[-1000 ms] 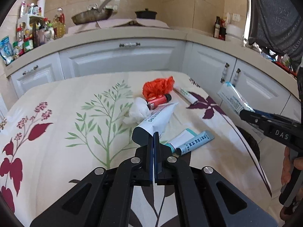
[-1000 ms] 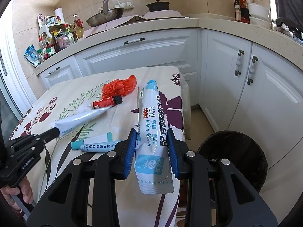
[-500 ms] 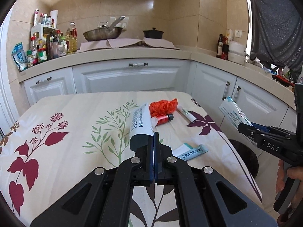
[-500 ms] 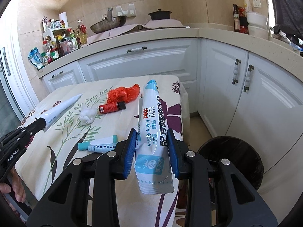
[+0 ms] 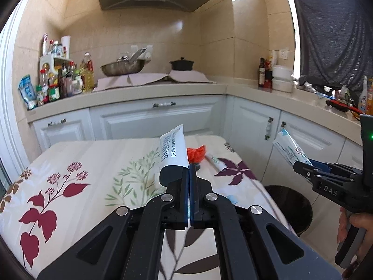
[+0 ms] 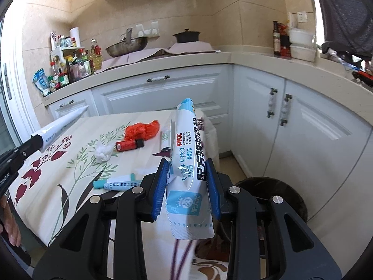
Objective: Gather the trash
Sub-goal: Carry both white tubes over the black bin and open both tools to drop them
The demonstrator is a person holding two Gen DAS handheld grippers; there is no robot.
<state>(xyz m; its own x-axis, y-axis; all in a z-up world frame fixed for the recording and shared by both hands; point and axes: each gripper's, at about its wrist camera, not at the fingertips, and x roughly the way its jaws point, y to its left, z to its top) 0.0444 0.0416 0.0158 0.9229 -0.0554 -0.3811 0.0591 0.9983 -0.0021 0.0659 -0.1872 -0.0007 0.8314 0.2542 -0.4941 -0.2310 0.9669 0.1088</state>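
Above the tabletop (image 5: 98, 163), each hand-held gripper carries a piece of trash clear of the cloth, apparently so both can go to the bin (image 6: 275, 193) on the floor at the table's right corner. The left hand-held gripper (image 5: 188, 175) is clamped shut on the dark cap end of a white tube (image 5: 173, 154); the tube's long axis runs forward and upward, crimped end toward the cabinets. The right hand-held gripper (image 6: 187, 186) squeezes a blue-and-white pouch (image 6: 188, 154) near its bottom, long axis along the fingers, top pointing up and away. A red bag (image 6: 142, 128), red bottle (image 6: 129, 144), tissue (image 6: 102, 152) and teal tubes (image 6: 116, 184) lie uncollected.
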